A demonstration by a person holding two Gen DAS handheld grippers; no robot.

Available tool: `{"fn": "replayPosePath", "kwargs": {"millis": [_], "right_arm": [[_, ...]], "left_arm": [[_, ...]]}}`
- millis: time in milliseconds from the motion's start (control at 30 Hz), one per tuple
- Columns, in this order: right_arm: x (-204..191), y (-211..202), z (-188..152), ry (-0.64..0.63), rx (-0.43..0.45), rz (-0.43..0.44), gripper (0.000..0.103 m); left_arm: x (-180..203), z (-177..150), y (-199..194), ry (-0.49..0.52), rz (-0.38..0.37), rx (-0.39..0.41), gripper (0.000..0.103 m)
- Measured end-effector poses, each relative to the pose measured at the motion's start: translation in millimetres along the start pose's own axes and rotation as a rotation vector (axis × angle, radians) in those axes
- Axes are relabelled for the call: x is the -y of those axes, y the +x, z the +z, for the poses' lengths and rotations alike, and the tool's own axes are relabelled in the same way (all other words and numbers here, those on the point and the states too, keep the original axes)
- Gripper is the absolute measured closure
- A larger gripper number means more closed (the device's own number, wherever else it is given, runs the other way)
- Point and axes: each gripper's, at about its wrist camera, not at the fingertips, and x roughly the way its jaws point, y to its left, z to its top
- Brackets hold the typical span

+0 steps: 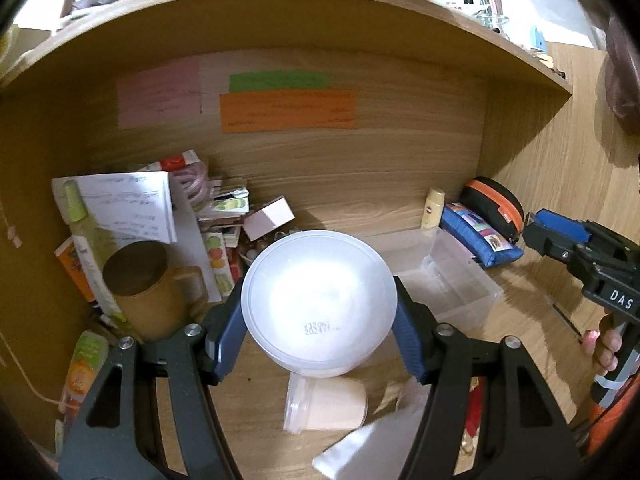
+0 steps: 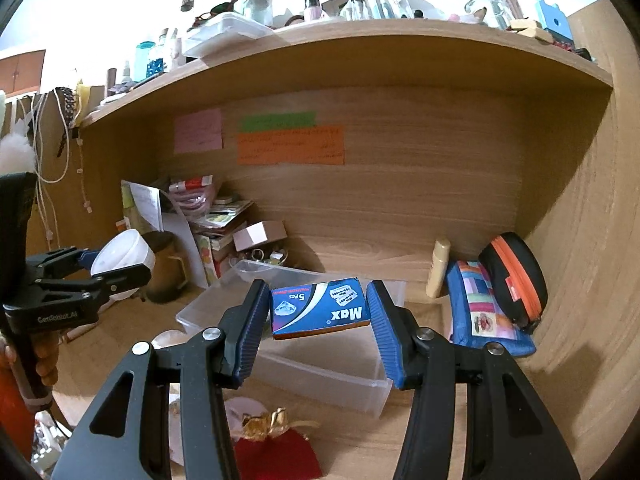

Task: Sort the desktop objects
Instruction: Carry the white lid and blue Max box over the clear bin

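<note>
Both grippers are loaded right now, so this looks like the carry part of the sort, not the pickup.

The left gripper (image 1: pixel 320 308) is clamped on a white tub (image 1: pixel 318 300), pads pressing its sides, lid facing the camera. It's held up off the desk (image 1: pixel 520 292), with a small cup (image 1: pixel 324 406) lying on its side just below the jaws and a brown mug (image 1: pixel 146 280) off to the gripper's left. The clear bin (image 1: pixel 452 280) is ahead and to the right of it.

The right gripper (image 2: pixel 318 312) is pinching a blue blade box (image 2: pixel 318 308) ("Max" printed on it) by its short ends, label up. The box hangs in the air just over the bin (image 2: pixel 320 376), which looks empty as far as I can tell. Right of the jaws there's a blue pouch (image 2: pixel 486 312) and a black case (image 2: pixel 512 276) against the wall; below the jaws, a red bag (image 2: pixel 276 452).

My guess for the next move: the blade box goes into the bin, so the right hand needs to come down a bit over the open top before letting go, otherwise the box could clip the rim or flip. The tub is wide, so I'd say it needs its own spot, and I can't tell from here where that is.
</note>
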Motion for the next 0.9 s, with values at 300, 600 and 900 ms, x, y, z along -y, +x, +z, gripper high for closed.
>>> {"fn": "replayPosePath", "kwargs": {"millis": [300, 600, 900], "right_arm": [[8.8, 34.5, 7.4, -0.010, -0.038, 0.011, 0.056], [13.4, 71.1, 5.4, -0.040, -0.090, 0.002, 0.056], [16.6, 107.5, -2.1, -0.098, -0.178, -0.039, 0.056]], "left_arm": [[5.1, 12.1, 36.2, 0.002, -0.031, -0.054, 0.038], [4.2, 16.8, 79.7, -0.019, -0.068, -0.124, 0.038], [15.1, 14.3, 121.5, -0.017, -0.134, -0.210, 0.038]]}}
